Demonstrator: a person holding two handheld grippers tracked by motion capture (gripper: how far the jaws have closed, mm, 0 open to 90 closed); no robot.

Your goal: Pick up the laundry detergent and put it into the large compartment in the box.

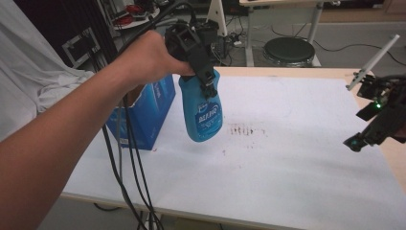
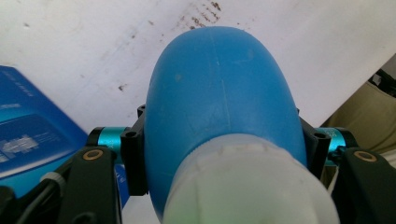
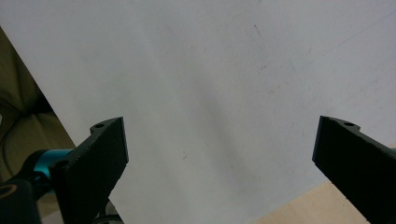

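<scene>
One blue box (image 1: 143, 112) at left; beside it, left gripper (image 1: 203, 72) clamps a blue bottle (image 1: 203, 112) by its neck, hanging above the stained white mat (image 1: 287, 158). Slick plastic could slip, drop. Right gripper (image 1: 371, 127) idles w/ jaws spread.

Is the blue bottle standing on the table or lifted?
Lifted. The left gripper is shut on the blue bottle near its neck, and it hangs upright above the white table.
</scene>
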